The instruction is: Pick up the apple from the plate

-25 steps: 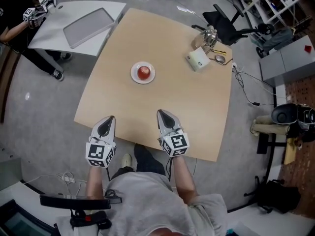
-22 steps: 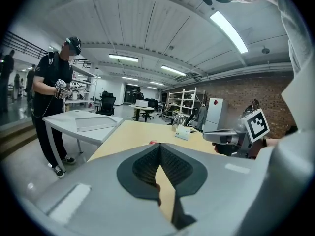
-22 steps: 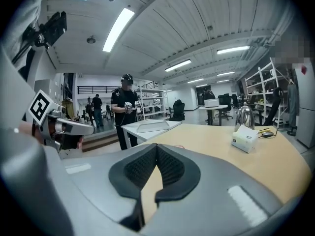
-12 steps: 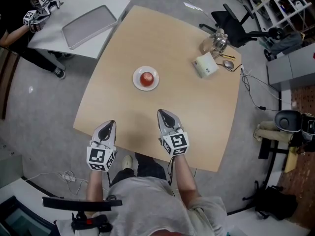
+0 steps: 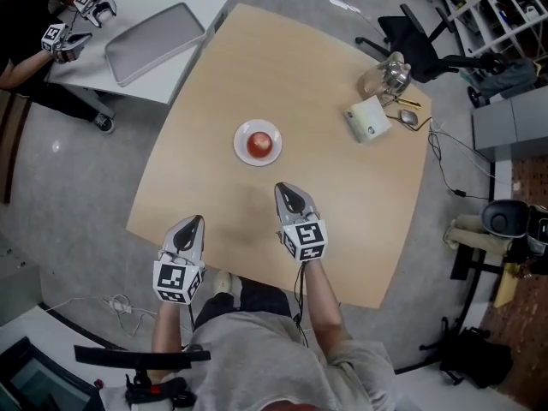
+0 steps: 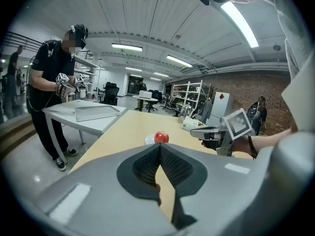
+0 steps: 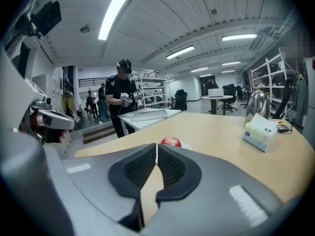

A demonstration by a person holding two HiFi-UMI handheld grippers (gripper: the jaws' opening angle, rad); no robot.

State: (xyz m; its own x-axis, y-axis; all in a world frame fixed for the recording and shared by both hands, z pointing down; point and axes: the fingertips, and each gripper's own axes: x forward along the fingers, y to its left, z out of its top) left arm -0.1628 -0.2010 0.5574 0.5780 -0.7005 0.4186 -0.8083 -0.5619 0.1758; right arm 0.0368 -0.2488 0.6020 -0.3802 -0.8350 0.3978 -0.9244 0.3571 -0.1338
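A red apple (image 5: pixel 259 144) sits on a small white plate (image 5: pixel 242 153) in the middle of the tan table (image 5: pixel 342 204). My right gripper (image 5: pixel 288 191) is over the table a short way on the near side of the plate, jaws shut and empty, pointing at the apple (image 7: pixel 171 141). My left gripper (image 5: pixel 193 223) hangs by the table's near edge, further back and to the left, also shut with nothing in it. From the left gripper view the apple (image 6: pixel 161 137) shows just above my closed fingertips, and the right gripper (image 6: pixel 199 131) reaches in from the right.
A tissue box (image 5: pixel 368 120) and a shiny kettle (image 5: pixel 385 77) stand at the table's far right, with an office chair (image 5: pixel 411 32) behind. A white side table with a grey tray (image 5: pixel 154 31) stands far left, where another person (image 5: pixel 34 32) holds grippers.
Both grippers have moved forward and lower towards the plate, the right one more than the left. The apple stays on the plate.
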